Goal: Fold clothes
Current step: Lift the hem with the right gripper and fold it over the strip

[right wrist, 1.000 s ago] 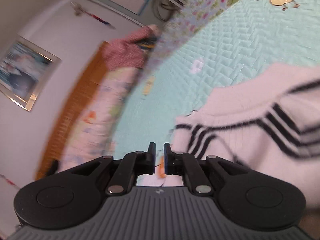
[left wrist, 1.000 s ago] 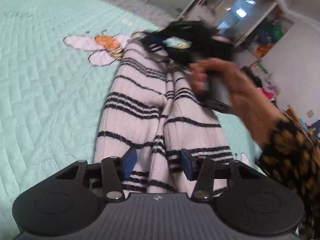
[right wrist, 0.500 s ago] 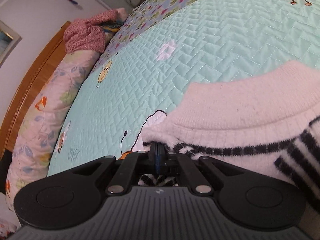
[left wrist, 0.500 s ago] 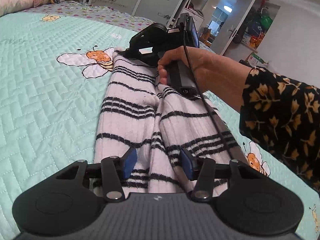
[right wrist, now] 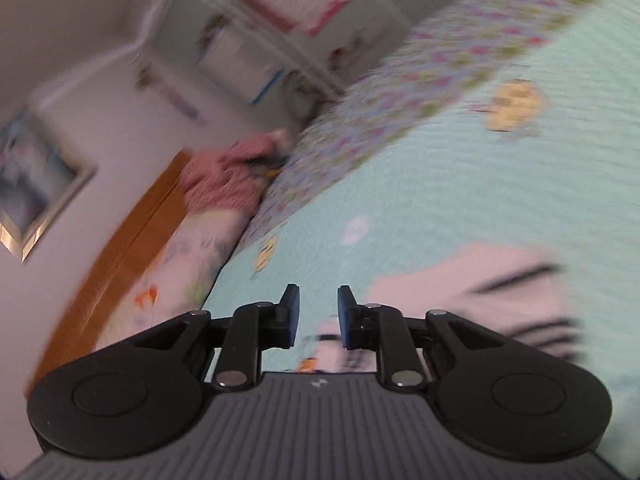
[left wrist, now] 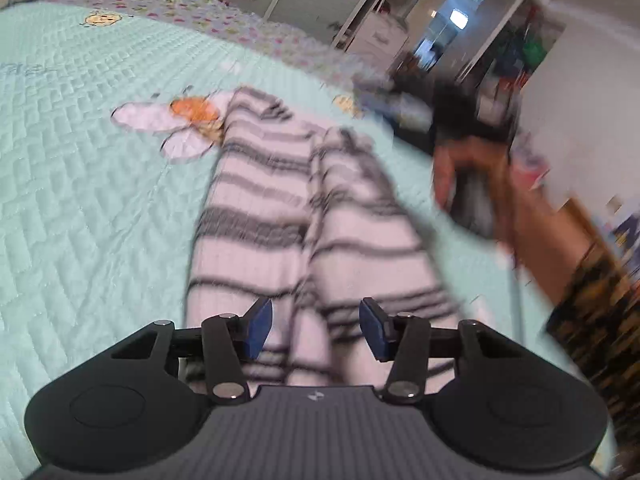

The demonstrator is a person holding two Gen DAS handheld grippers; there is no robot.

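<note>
Mint-green quilted bedspread [left wrist: 80, 184] carries the white black-striped sweater [left wrist: 280, 208], folded lengthwise just beside its bee print [left wrist: 188, 120], while above the sweater's near end the left gripper [left wrist: 316, 326] hangs spread and empty, and off its far end the right gripper [right wrist: 318, 316] is opening, nothing between its jaws.

Mint quilted bedspread [left wrist: 80, 168] (bee print [left wrist: 192, 120]), wooden headboard [right wrist: 124, 256], floral pillow [right wrist: 180, 272], framed picture [right wrist: 36, 184] on white wall, lit doorway [left wrist: 452, 36] beyond.
</note>
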